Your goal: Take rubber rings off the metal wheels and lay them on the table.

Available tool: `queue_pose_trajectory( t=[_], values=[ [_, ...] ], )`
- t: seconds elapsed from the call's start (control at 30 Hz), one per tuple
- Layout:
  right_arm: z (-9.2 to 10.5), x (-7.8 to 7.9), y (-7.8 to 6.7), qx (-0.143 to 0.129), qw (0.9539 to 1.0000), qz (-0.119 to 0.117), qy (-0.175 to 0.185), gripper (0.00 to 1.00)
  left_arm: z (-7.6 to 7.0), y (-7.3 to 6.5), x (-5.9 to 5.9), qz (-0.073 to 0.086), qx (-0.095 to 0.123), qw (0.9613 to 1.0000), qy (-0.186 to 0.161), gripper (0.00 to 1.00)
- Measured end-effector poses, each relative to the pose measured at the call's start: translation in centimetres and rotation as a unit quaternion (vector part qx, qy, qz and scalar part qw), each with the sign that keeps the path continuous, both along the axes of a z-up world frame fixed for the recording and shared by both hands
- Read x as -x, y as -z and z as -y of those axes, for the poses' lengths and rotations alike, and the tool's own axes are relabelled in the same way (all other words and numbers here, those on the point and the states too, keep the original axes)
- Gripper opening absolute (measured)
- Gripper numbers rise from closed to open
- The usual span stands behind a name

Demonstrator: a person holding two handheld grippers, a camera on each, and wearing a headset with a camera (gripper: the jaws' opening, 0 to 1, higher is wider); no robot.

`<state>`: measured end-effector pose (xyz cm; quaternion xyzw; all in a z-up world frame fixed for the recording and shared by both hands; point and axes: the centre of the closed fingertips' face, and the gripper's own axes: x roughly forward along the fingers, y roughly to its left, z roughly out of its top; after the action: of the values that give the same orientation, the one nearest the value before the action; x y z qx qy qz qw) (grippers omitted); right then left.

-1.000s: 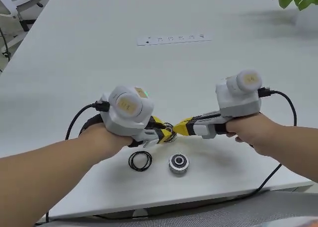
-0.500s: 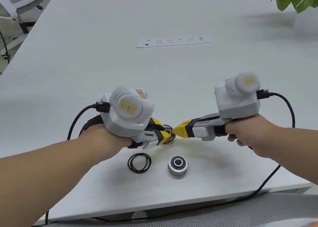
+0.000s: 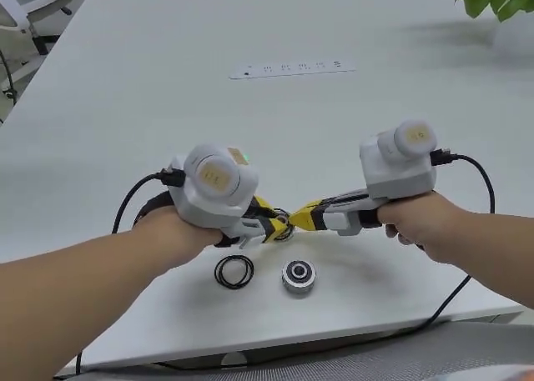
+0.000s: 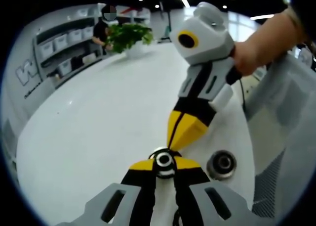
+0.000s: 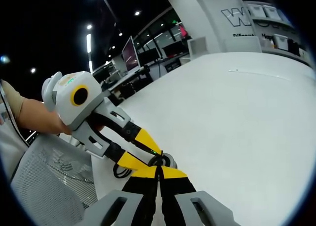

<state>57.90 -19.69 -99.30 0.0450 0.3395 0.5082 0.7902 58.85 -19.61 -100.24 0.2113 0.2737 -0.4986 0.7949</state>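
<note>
held wheel: the small metal wheel (image 4: 164, 161) is up off the table, right where the two sets of tips meet, clamped in the left gripper (image 3: 269, 225)

left gripper: closed on the wheel's rim, one jaw on each side. My read is it's just acting as a vise so the wheel can't spin or slip while the other side pulls

rubber ring: a thin dark loop (image 5: 160, 158) shows at the wheel's edge in the right gripper view, between the wheel and the right tips

right gripper: the right gripper (image 5: 158, 170) comes in nose-to-nose with the left one, jaws pressed together on what looks like that ring. Probably pinching it so it can be peeled away from the left gripper

which way it points: it's a disc, so there's no real long axis. In the left gripper view the bore faces back up along the left jaws, so the axle line runs roughly along them, toward the right gripper. That leaves the rim open to a pull

loose rings: a little heap of black rings (image 3: 235, 272) lies on the table under the left gripper's jaws, on the person's side

second wheel: another wheel (image 3: 299, 276) lies flat with its bore up, just below the meeting tips and beside the heap. Can't tell if it has any rubber on it

table: the white table (image 3: 167, 89) stretches away beyond both grippers, so there's plenty of room to drop this ring by the heap
</note>
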Motion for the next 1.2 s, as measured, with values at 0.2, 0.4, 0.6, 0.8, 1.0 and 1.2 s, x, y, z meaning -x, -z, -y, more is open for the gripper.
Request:
queue_pose_trajectory(
  t=[0.2,0.4,0.6,0.8,1.0,1.2],
  values=[
    [0.0,0.0,0.0,-0.001,1.0,0.0,0.0,0.0,0.0,0.0,0.0,0.0,0.0,1.0,0.003,0.13],
    [0.0,0.0,0.0,-0.002,1.0,-0.001,0.001,0.0,0.0,-0.1,0.1,-0.002,0.001,1.0,0.004,0.14],
    [0.0,0.0,0.0,-0.004,1.0,-0.001,0.001,0.0,0.0,-0.1,0.1,-0.002,0.002,1.0,0.006,0.14],
    [-0.1,0.1,0.0,-0.006,1.0,-0.003,0.002,0.0,-0.2,-0.3,0.2,-0.004,0.004,1.0,0.008,0.16],
    [-0.1,0.0,-0.2,-0.009,0.9999,-0.003,0.003,0.0,-0.4,-0.7,0.5,-0.004,0.008,0.9999,0.011,0.19],
    [-0.1,-0.1,-0.3,-0.013,0.9999,-0.005,0.005,0.0,-0.7,-1.2,0.6,-0.002,0.011,0.9999,0.01,0.21]
  ],
)
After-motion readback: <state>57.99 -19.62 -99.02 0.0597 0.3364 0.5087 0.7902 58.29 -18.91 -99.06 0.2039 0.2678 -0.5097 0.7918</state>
